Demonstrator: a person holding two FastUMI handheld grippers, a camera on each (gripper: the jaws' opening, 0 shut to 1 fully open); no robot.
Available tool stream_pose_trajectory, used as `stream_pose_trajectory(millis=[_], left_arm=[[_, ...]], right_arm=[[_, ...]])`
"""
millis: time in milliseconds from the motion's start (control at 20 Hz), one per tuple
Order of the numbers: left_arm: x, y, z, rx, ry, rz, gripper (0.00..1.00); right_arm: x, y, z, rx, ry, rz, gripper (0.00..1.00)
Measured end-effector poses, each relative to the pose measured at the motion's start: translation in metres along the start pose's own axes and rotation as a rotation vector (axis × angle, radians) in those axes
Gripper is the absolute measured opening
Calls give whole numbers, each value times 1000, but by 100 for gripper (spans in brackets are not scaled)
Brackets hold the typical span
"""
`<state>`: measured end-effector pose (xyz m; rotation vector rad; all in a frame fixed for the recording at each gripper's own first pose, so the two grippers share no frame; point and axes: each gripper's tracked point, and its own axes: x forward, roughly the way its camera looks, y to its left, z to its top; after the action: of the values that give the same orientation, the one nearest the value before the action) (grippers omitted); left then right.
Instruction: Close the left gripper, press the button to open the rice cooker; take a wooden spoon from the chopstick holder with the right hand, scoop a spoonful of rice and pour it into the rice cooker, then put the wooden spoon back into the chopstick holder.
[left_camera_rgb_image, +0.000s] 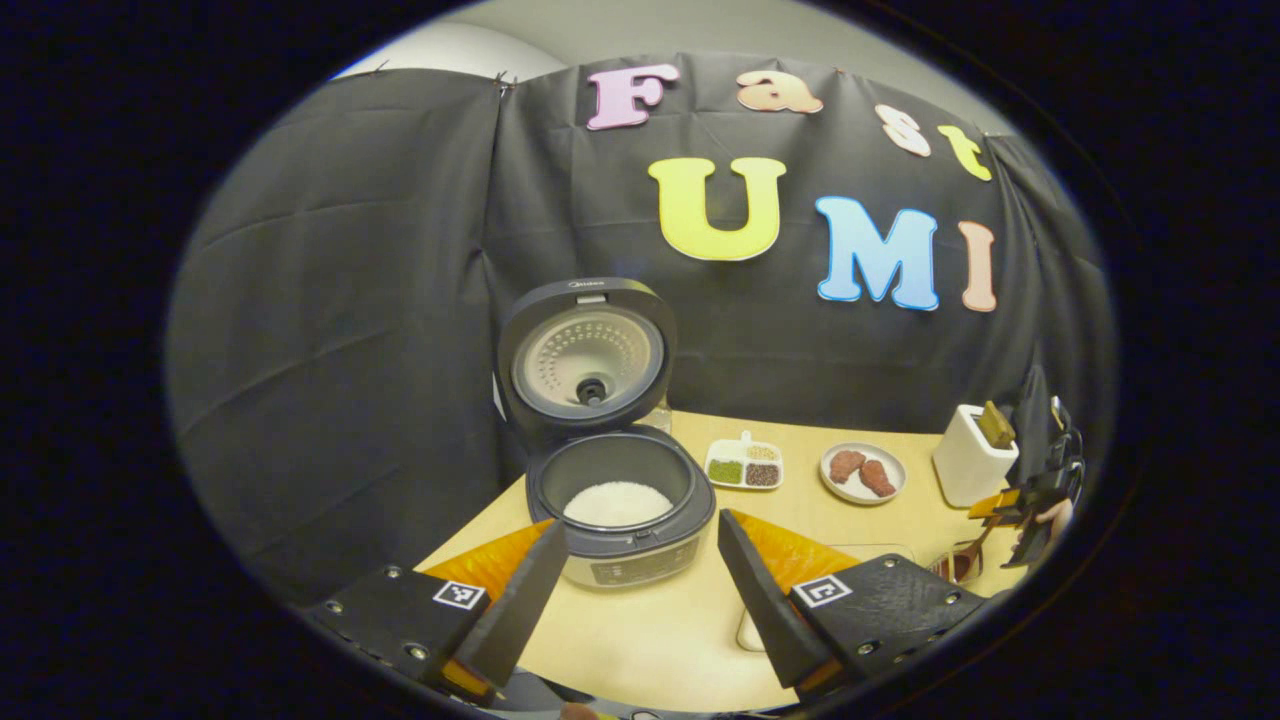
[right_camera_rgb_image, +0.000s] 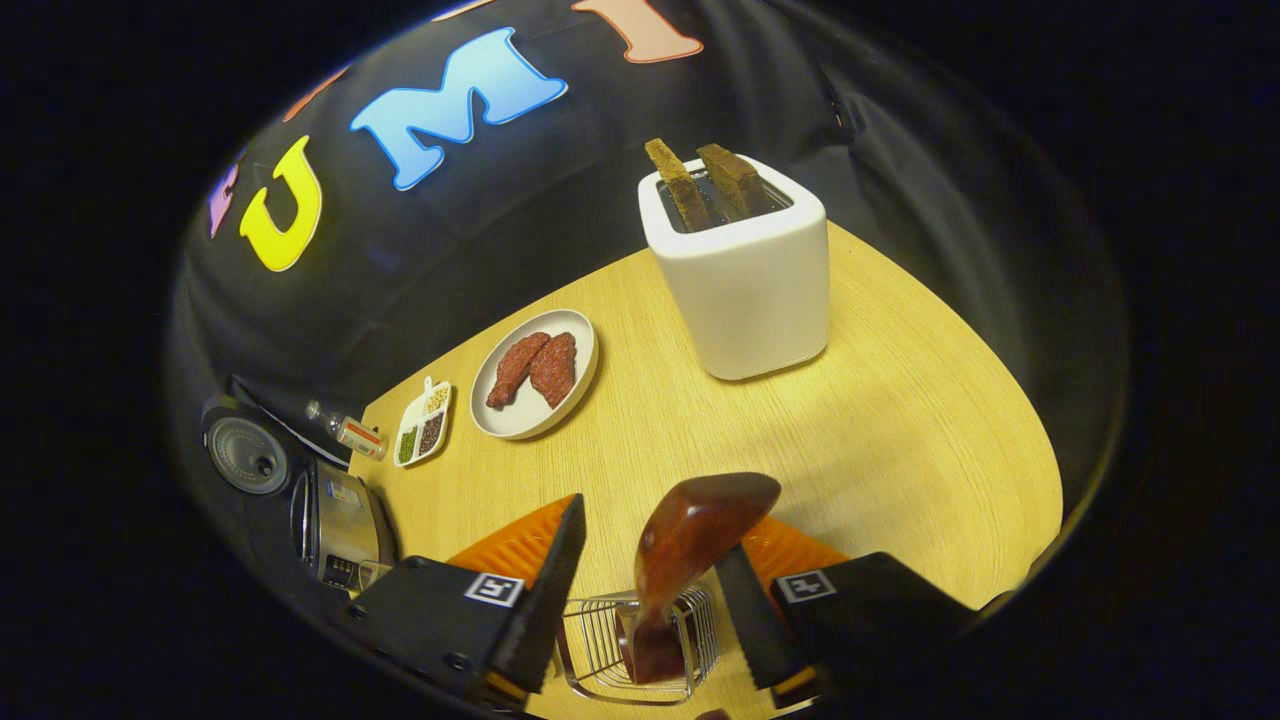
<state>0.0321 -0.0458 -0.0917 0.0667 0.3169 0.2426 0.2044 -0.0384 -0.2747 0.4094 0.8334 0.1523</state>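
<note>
The rice cooker (left_camera_rgb_image: 620, 500) stands on the table with its lid (left_camera_rgb_image: 585, 355) swung up and white rice (left_camera_rgb_image: 618, 503) in the pot. My left gripper (left_camera_rgb_image: 642, 527) hovers open in front of it, fingers wide apart and holding nothing. In the right gripper view a glossy brown wooden spoon (right_camera_rgb_image: 700, 530) stands bowl-up in the wire chopstick holder (right_camera_rgb_image: 600, 640). My right gripper (right_camera_rgb_image: 650, 545) is open around the spoon, which sits closer to the right-hand finger. The cooker (right_camera_rgb_image: 335, 525) lies far to that view's left. The right gripper (left_camera_rgb_image: 1015, 505) also appears at the table's right edge.
A white toaster (right_camera_rgb_image: 745, 290) with two brown slices stands behind the holder. A plate (right_camera_rgb_image: 580, 385) with two reddish-brown pieces, a small divided dish of grains (right_camera_rgb_image: 423, 420) and a little bottle (right_camera_rgb_image: 345, 430) lie between toaster and cooker. The black cloth wall closes the back.
</note>
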Motion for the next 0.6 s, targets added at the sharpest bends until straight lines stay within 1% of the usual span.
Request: stream_pose_trajectory(millis=[100, 150, 200, 250, 300, 350, 500, 550, 600], left_arm=[[-1, -4, 1, 7, -7, -2, 95], [-2, -6, -3, 13, -5, -7, 95], [-1, -8, -5, 20, 1, -14, 95], [0, -9, -8, 27, 10, -22, 95], [3, -11, -11, 32, 17, -29, 95], [8, -12, -12, 35, 21, -36, 95], [21, -20, -10, 28, 15, -87, 95], [27, -22, -8, 31, 13, -105, 95], [33, -22, -6, 37, 13, -122, 95]], right_arm=[[1, -2, 2, 34, 7, 1, 32], [-1, -4, 1, 40, 16, -13, 34], [-6, -3, 1, 71, 10, -13, 33], [-4, -3, 3, 95, -2, -15, 27], [-10, -1, 5, 115, -23, -15, 26], [-16, 1, 6, 115, -30, -14, 21], [-35, 6, 5, 90, -66, -12, 21], [-41, 9, 5, 91, -81, -16, 17], [-49, 10, 6, 96, -96, -26, 21]])
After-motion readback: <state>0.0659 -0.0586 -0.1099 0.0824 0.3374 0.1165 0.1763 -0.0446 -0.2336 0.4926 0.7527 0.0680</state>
